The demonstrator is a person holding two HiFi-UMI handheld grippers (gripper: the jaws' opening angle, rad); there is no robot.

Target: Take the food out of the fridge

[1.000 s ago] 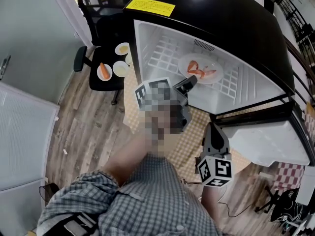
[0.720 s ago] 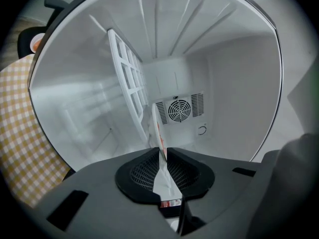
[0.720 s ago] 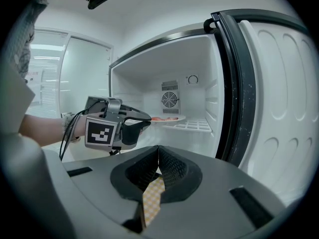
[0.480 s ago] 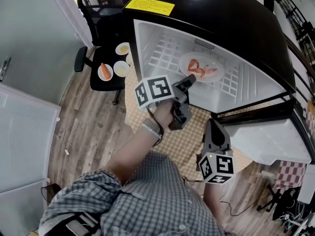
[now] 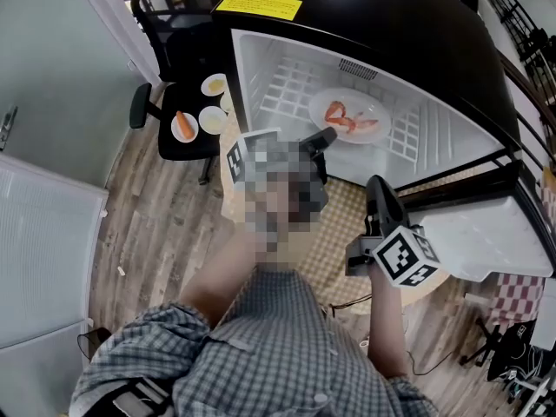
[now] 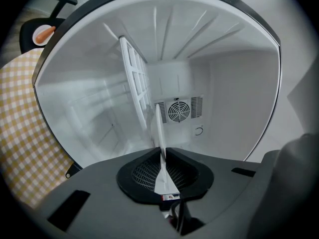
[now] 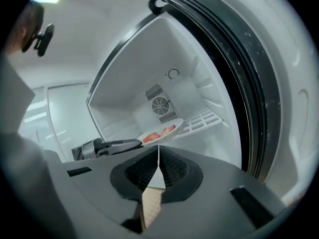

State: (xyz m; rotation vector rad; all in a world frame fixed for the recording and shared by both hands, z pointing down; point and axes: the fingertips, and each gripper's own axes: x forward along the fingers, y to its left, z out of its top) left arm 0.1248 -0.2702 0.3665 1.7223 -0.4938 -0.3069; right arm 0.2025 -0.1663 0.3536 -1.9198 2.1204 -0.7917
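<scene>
- A black fridge (image 5: 408, 24) is seen from above with its door (image 5: 486, 241) swung open to the right; its interior is white.
- A yellow label (image 5: 259, 5) is stuck on the fridge's top near the front edge. Dark print is carried on it, but it is too small to be read.
- The food (image 5: 347, 118), some red-orange pieces, is laid on a white plate (image 5: 369, 102), which is set on the wire shelf (image 5: 287, 94) inside the fridge.
- The left gripper (image 6: 162, 151) is held level at the plate's near rim. Its jaws are closing, and the thin white rim is seen edge-on between them, pinched at the tips.
- The right gripper (image 7: 158, 151) is held outside the fridge, in front of the open door. Its jaws are brought together at the tips, and nothing is held between them.
- Black-and-white square markers are shown on the right gripper's cube (image 5: 407, 254); no lettering is found on them.
- A round fan grille (image 6: 178, 111) is set in the fridge's back wall.
- An office chair (image 5: 165, 68) is placed left of the fridge. Three small plates are set on its seat, and a carrot (image 5: 183, 124) is laid on one of them.
- A checked mat (image 5: 339, 233) is spread on the wooden floor before the fridge.
</scene>
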